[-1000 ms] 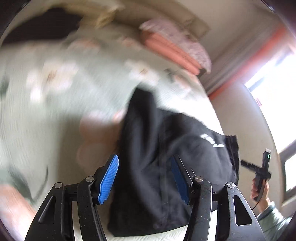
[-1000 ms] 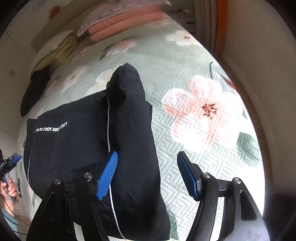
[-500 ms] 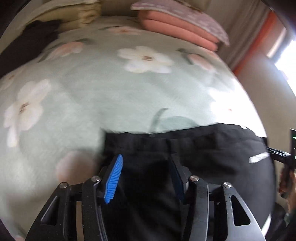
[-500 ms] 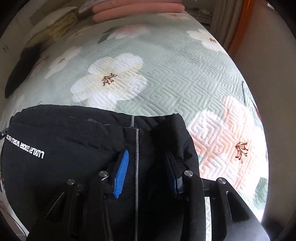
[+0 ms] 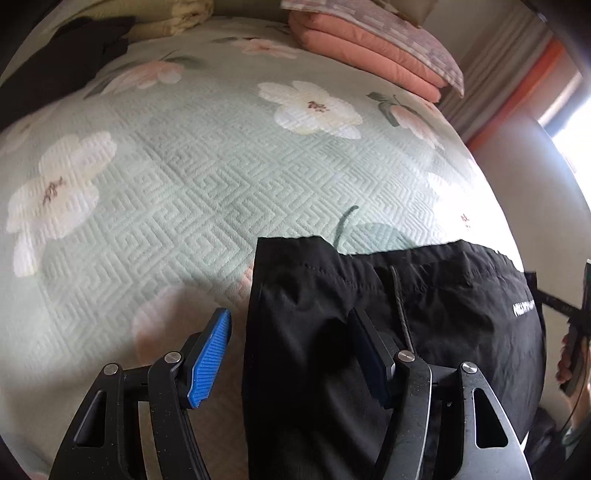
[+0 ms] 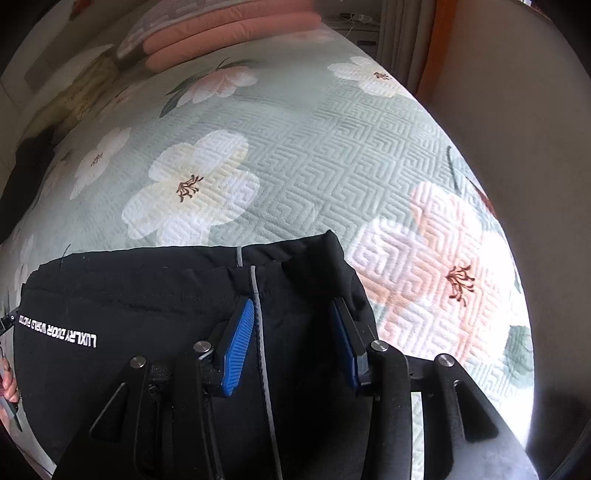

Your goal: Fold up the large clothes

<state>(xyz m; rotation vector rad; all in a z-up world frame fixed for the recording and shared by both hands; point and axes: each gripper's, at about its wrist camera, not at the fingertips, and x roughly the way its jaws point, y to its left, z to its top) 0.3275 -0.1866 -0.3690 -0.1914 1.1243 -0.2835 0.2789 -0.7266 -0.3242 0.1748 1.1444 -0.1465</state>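
A black garment with white lettering lies folded on the green flowered bedspread. My left gripper is open over the garment's left edge, one finger on the bedspread side, the other over the fabric. In the right wrist view the garment shows its white lettering and a grey zip line. My right gripper is open over the garment's right end, with the fabric between its blue pads.
Folded pink and patterned bedding lies at the head of the bed, with yellow bedding and dark clothing beside it. An orange curtain and bright window are on the right. The bed edge runs along the wall.
Both grippers laid the raised black fold down flat on the bed. Both have since opened wider, the left more clearly, and the blur has gone.
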